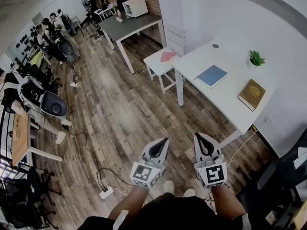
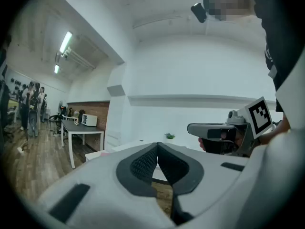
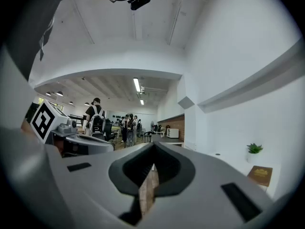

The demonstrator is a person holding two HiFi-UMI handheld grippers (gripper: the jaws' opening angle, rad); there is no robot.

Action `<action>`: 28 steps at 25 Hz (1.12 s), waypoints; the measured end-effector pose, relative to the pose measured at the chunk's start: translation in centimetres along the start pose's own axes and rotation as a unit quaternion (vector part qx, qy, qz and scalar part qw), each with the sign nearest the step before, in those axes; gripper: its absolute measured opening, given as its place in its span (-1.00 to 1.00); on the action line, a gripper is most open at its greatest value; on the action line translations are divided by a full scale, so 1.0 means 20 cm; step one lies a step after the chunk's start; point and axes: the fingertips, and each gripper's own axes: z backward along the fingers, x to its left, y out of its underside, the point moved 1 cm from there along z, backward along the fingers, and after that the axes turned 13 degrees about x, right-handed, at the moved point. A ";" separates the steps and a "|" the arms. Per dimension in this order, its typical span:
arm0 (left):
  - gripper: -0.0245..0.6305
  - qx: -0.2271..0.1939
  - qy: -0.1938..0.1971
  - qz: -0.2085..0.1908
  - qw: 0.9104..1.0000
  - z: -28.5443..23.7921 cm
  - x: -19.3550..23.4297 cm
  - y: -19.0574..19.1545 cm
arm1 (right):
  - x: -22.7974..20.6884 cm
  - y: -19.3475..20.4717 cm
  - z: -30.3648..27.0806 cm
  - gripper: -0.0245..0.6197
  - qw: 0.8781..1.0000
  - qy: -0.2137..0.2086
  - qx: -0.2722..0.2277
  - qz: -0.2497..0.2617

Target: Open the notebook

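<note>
A blue notebook (image 1: pixel 212 75) lies closed on the white table (image 1: pixel 225 51) at the right of the head view. Beside it are a brown book (image 1: pixel 252 94) (image 3: pixel 259 174) near the table's right edge and a small potted plant (image 1: pixel 255 58) (image 3: pixel 253 149) (image 2: pixel 169 136). My left gripper (image 1: pixel 160 145) (image 2: pixel 157 145) and right gripper (image 1: pixel 202 141) (image 3: pixel 153 147) are held side by side over the wooden floor, well short of the table. Both are shut with nothing between the jaws. Each gripper shows in the other's view: the right gripper (image 2: pixel 214 130) and the left gripper (image 3: pixel 76 140).
A white stool (image 1: pixel 160 63) with a pink item stands at the table's far end, with a grey desk (image 1: pixel 129 25) beyond it. People sit at desks far left. A power strip (image 1: pixel 106 193) and cables lie on the floor. A dark chair (image 1: pixel 283 176) stands at the right.
</note>
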 end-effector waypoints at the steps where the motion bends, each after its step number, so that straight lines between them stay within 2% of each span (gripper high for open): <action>1: -0.91 0.002 -0.001 0.000 1.000 0.01 0.00 0.01 | 0.00 0.01 0.02 -0.92 1.000 0.001 0.001 -0.005; 7: -0.91 0.002 -0.009 -0.005 1.000 0.11 0.00 0.01 | 0.04 0.02 0.11 -0.92 1.000 0.007 0.002 -0.004; 15: -0.91 -0.009 -0.003 -0.022 1.000 0.19 0.01 -0.01 | 0.11 -0.10 0.14 -0.92 1.000 0.006 -0.024 0.004; 20: -0.91 -0.009 -0.008 -0.044 0.999 0.23 0.12 0.00 | 0.18 -0.13 0.08 -0.92 1.000 -0.002 -0.027 0.009; 28: -0.91 -0.011 0.008 -0.063 0.998 0.24 0.28 -0.01 | 0.20 -0.12 -0.04 -0.92 1.000 0.007 -0.019 -0.010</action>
